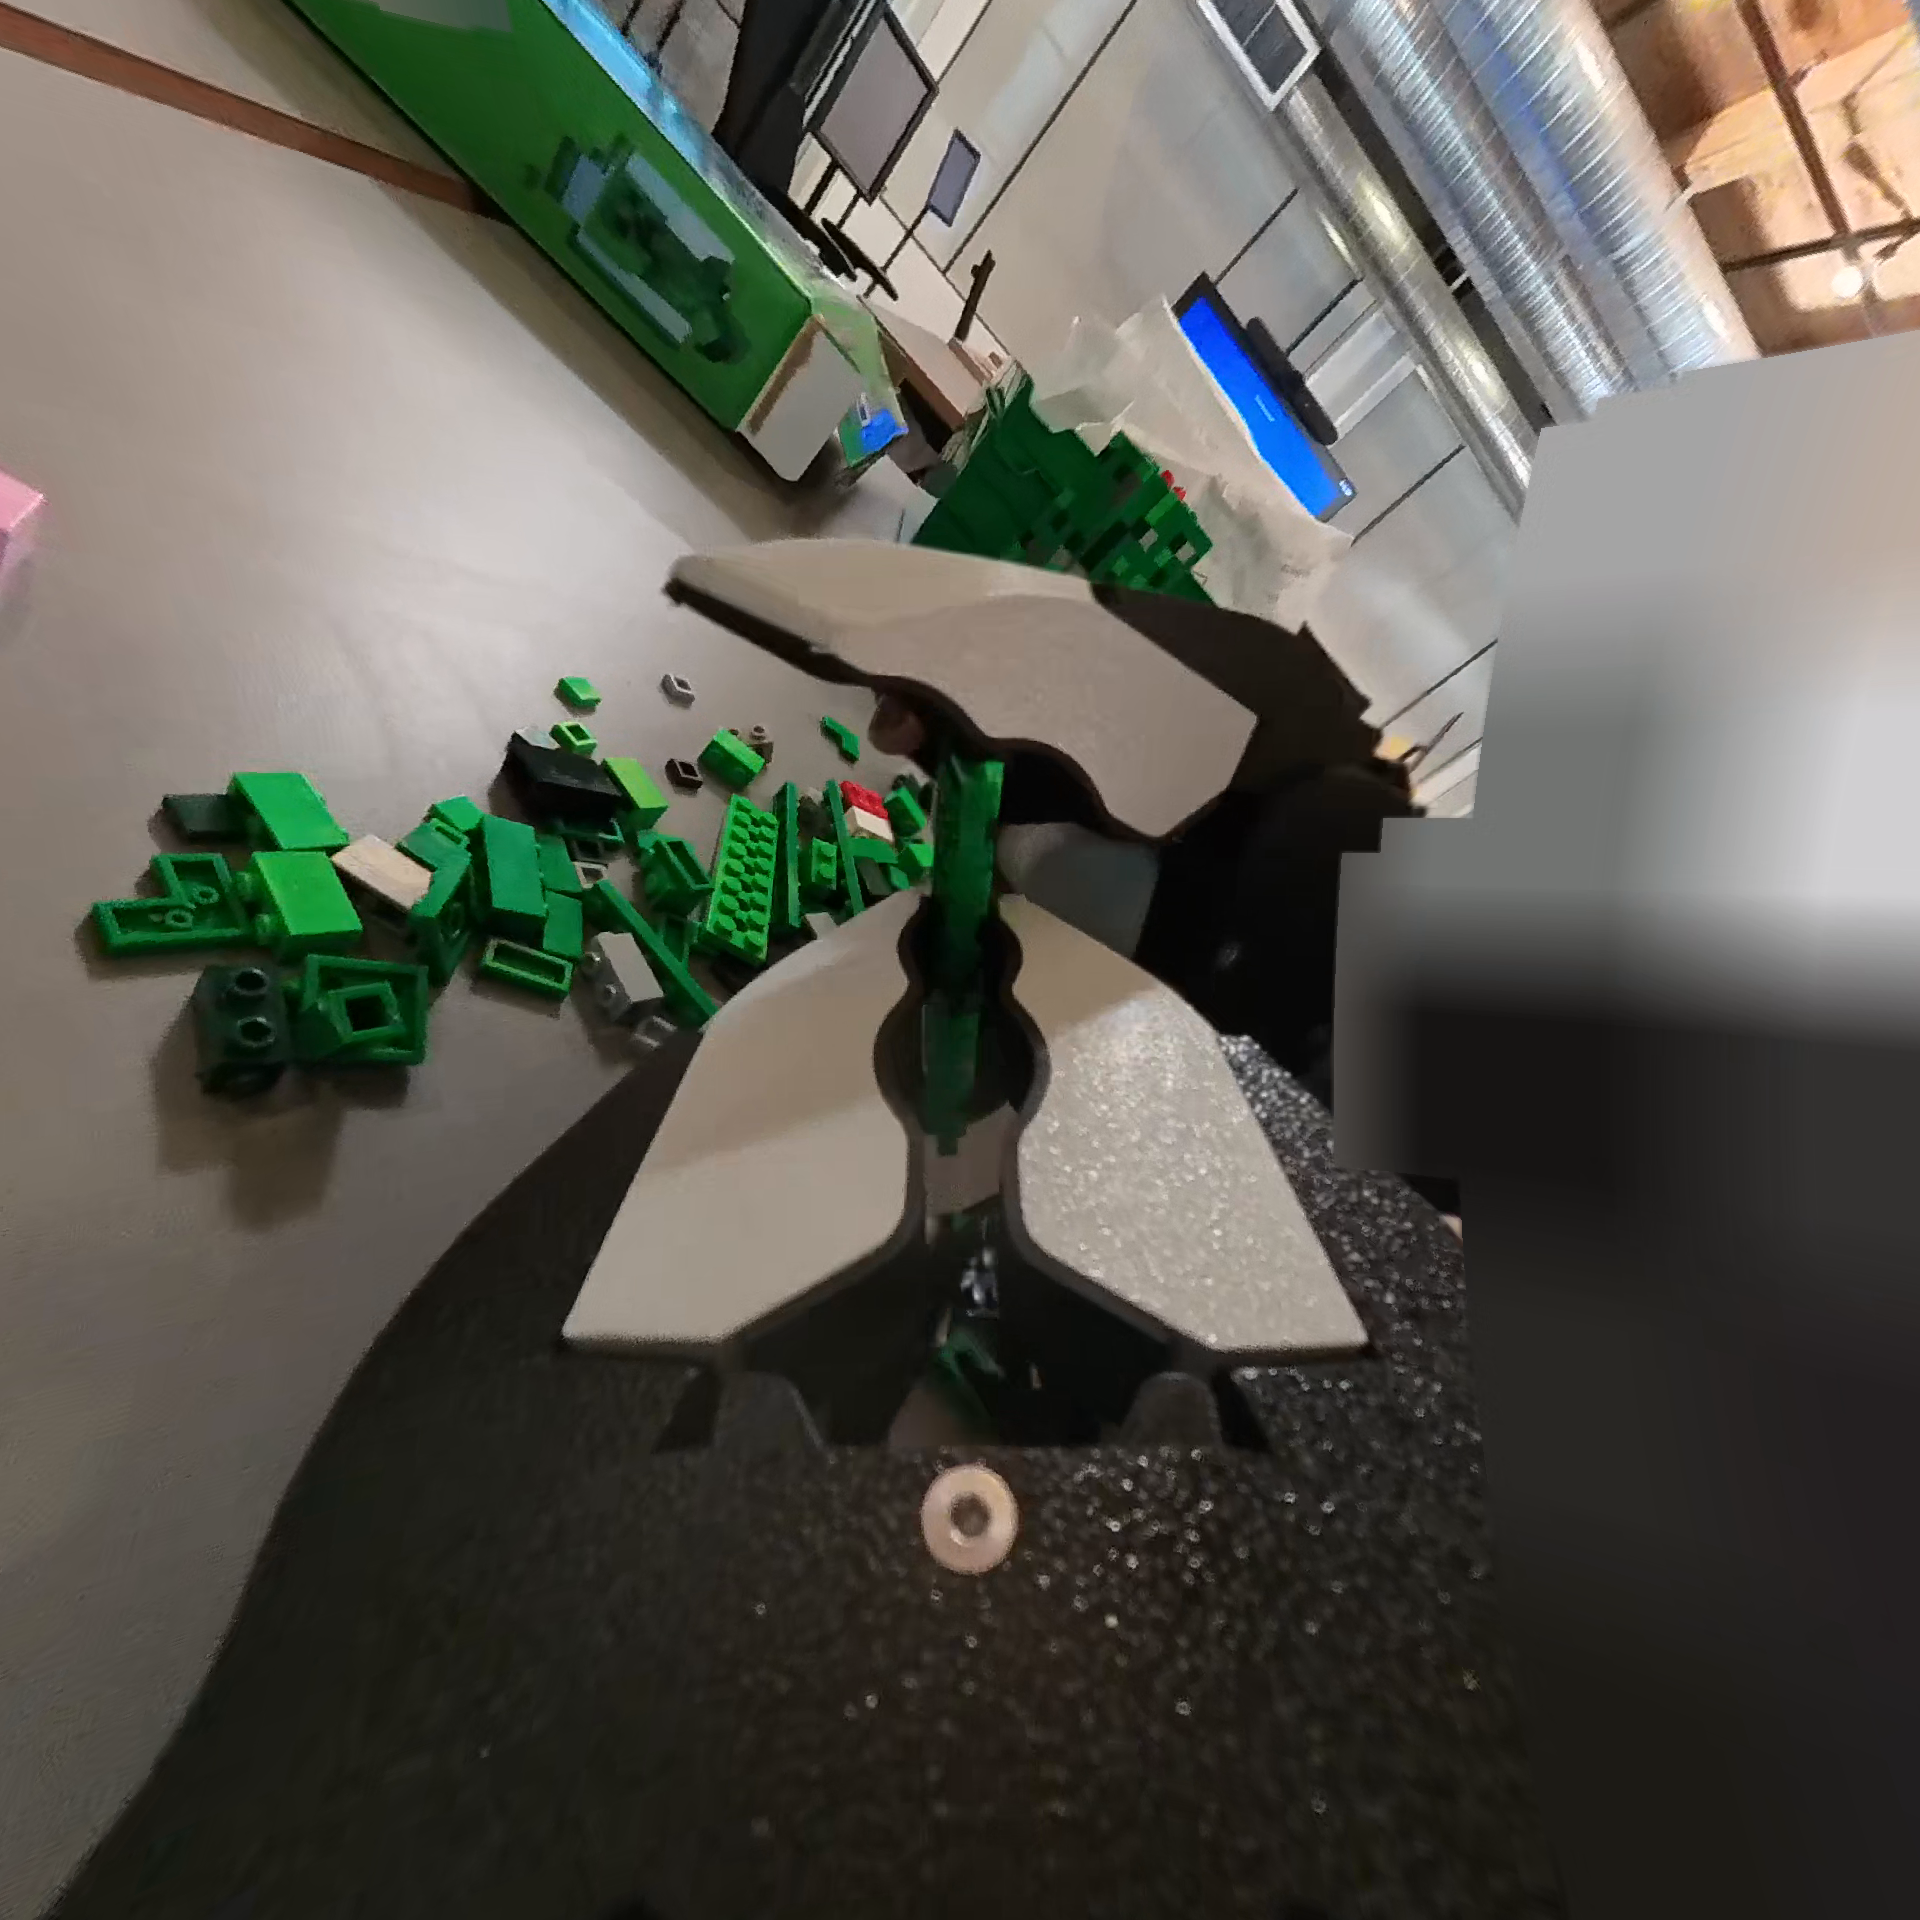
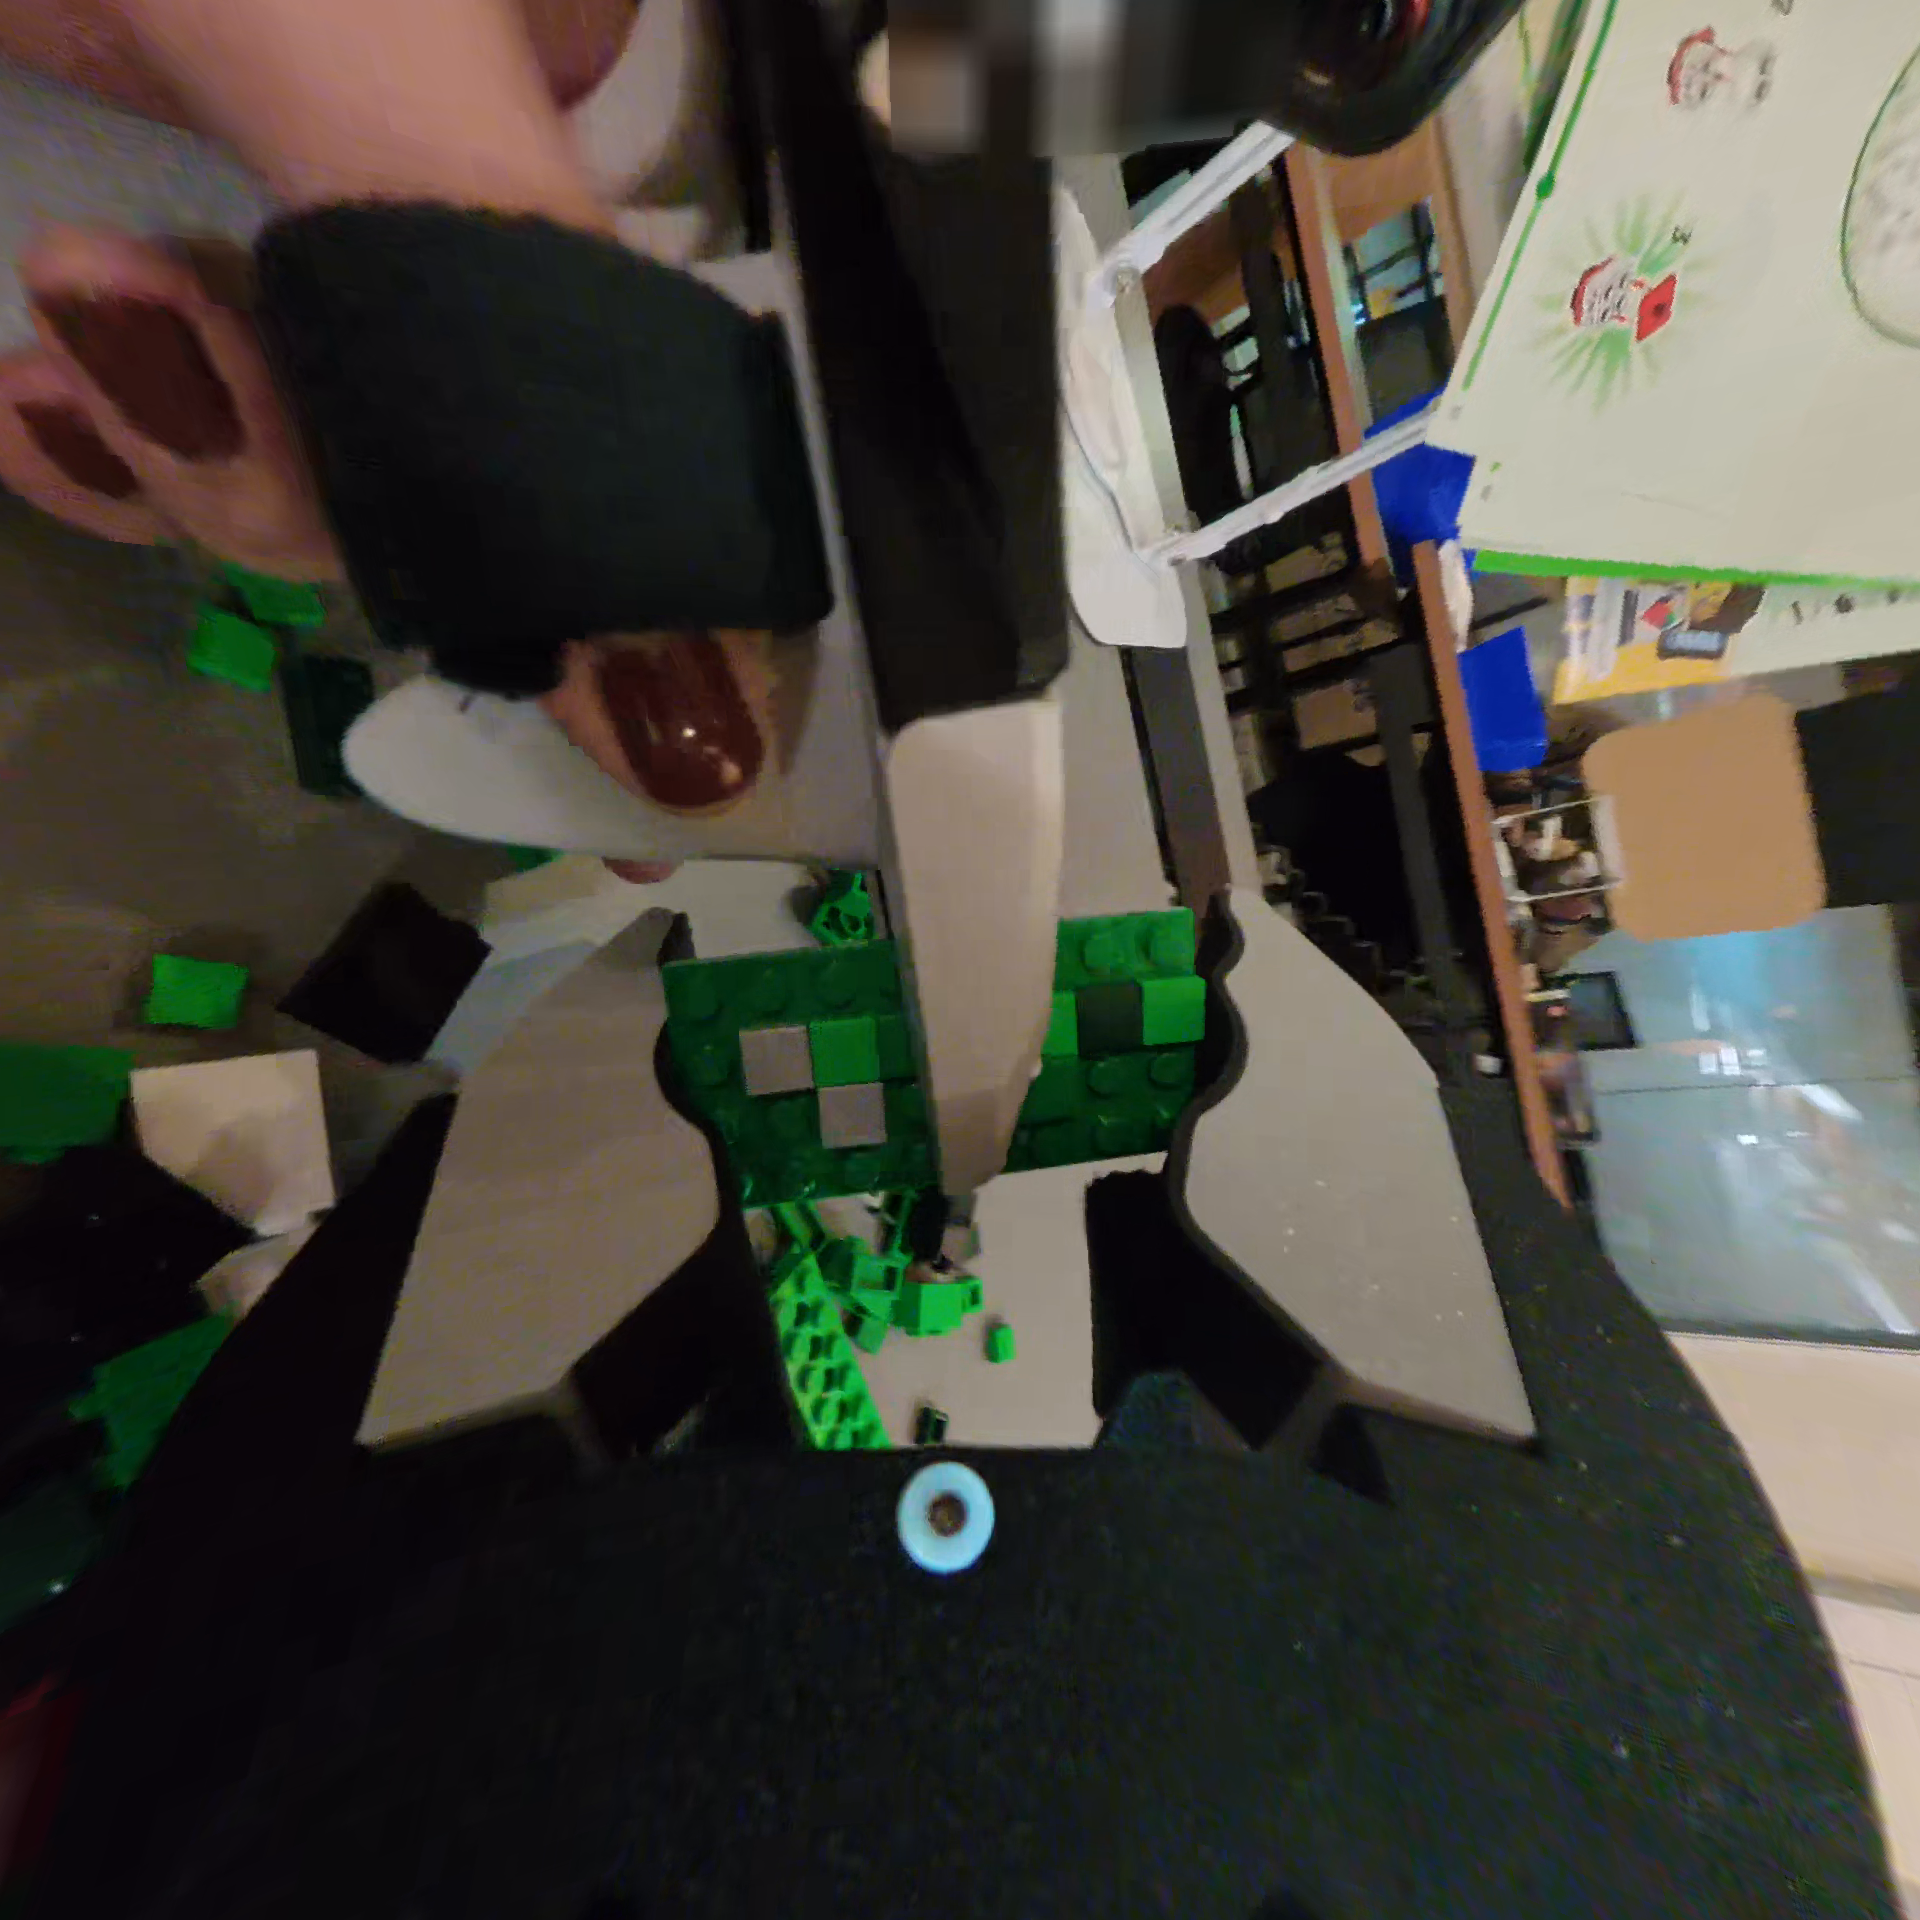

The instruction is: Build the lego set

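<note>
A flat green lego plate assembly (image 2: 800, 997) with grey and light green tiles is held above the table by both grippers. My right gripper (image 2: 945, 925) is shut on its two side edges, with its broad face toward the camera. My left gripper (image 1: 956, 925) is shut on the same assembly (image 1: 961, 831), seen edge-on there. The left gripper's white fingers (image 2: 977, 935) come down across the plate's middle in the right wrist view. A right gripper finger (image 1: 987, 665) crosses above in the left wrist view. A person's hand (image 2: 675, 717) holds the left gripper.
A pile of loose green, black and grey bricks (image 1: 468, 894) lies on the grey table (image 1: 260, 416) and shows below the plate (image 2: 831, 1340). A green set box (image 1: 623, 208) and a built green structure (image 1: 1091, 499) stand behind. An instruction sheet (image 2: 1714, 312) is at right. There is about 5 cm between the tips of the two grippers.
</note>
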